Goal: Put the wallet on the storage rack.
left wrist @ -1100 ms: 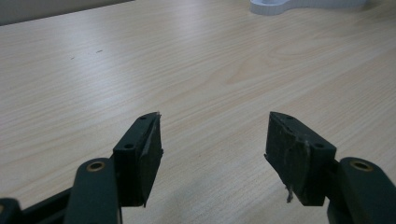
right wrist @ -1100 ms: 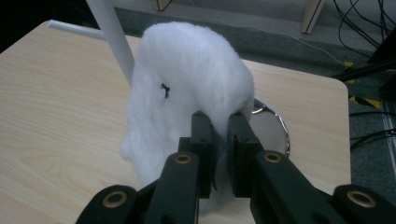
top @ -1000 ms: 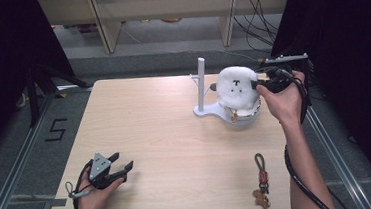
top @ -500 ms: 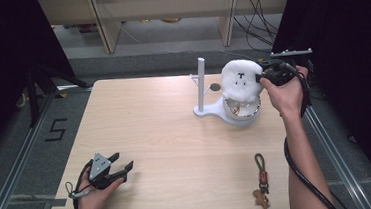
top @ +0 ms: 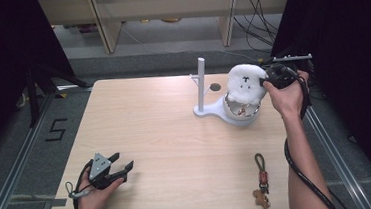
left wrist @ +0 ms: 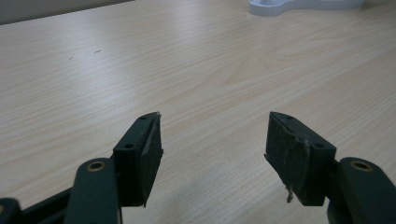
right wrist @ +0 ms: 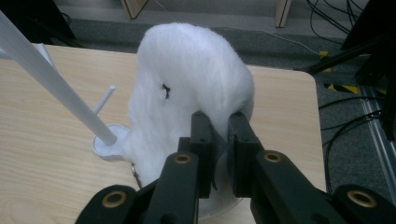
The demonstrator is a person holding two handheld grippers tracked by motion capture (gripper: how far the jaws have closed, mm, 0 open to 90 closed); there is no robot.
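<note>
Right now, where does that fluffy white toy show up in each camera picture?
High view: the fluffy white toy sits upper right, pinched by the right claw over the white stand's dish.
Left gripper view: not in it.
Right gripper view: centre, squeezed between the black jaws.
Shared landmark: the white stand.

White fluffy plush toy (top: 245, 82), black stitched face, upright over white stand's dish (top: 224, 115); pinched at its edge.
</note>
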